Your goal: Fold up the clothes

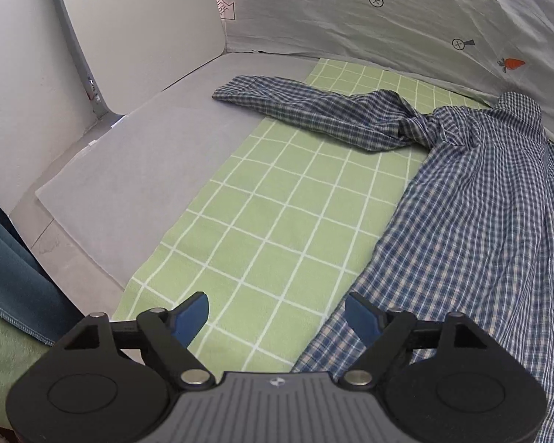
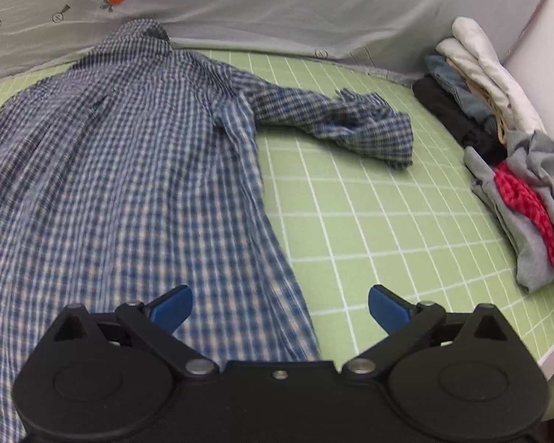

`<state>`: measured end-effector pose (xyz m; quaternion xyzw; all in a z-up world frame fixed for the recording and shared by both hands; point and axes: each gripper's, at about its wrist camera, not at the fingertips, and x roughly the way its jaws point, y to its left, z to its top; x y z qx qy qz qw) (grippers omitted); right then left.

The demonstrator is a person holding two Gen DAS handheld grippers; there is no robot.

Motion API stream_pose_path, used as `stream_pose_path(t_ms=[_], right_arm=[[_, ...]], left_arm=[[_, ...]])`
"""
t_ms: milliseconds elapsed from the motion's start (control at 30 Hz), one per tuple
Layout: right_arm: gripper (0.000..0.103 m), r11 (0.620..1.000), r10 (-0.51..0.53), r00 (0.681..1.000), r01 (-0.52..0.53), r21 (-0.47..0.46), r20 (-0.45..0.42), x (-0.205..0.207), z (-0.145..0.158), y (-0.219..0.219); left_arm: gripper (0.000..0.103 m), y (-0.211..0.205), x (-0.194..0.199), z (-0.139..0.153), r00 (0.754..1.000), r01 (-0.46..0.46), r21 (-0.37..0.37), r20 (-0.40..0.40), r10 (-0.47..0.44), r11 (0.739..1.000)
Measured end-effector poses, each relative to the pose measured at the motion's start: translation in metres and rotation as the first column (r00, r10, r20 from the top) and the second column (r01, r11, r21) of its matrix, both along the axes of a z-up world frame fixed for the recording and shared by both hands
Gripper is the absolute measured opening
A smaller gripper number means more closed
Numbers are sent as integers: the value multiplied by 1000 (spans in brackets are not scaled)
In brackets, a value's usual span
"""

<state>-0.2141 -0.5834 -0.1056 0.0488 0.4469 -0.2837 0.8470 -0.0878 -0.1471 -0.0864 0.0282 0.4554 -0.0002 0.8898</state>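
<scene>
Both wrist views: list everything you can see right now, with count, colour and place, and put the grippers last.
plaid shirt: one, blue and white check, spread on the mat, collar toward the back sheet.
left sleeve: one, stretched out past the mat edge onto the grey board.
right sleeve: one, bunched at the cuff, lying on the mat.
green mat: one, light green with white grid, under the shirt.
grey board: one, pale grey, beside the mat.
back sheet: one, grey with small prints, behind the mat.
clothes pile: one pile, white, denim, black, grey and red, at the mat's edge.
left gripper: blue fingers, open, over the shirt's hem edge.
right gripper: blue fingers, open, over the shirt's hem edge.
</scene>
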Motion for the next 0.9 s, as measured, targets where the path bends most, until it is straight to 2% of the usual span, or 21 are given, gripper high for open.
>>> stream_pose_path(t_ms=[167, 300, 433, 567, 733, 900], right_arm=[[103, 988, 49, 996, -59, 142, 74, 67, 3, 27], [103, 973, 55, 992, -78, 217, 110, 119, -11, 41], [103, 980, 45, 992, -67, 190, 117, 159, -28, 54], [103, 987, 17, 991, -38, 155, 130, 195, -40, 50], [103, 994, -62, 980, 44, 100, 188, 229, -49, 40], [103, 990, -140, 960, 129, 60, 243, 250, -56, 34]], left_arm=[[91, 9, 56, 3, 1000, -17, -58, 6, 17, 998], [92, 19, 104, 0, 999, -42, -129, 1, 43, 991], [92, 28, 158, -3, 997, -83, -197, -12, 82, 977], [92, 52, 217, -11, 994, -111, -256, -38, 105, 960], [92, 94, 291, -36, 996, -87, -257, -42, 79, 963], [92, 93, 350, -59, 996, -86, -241, -30, 81, 967]])
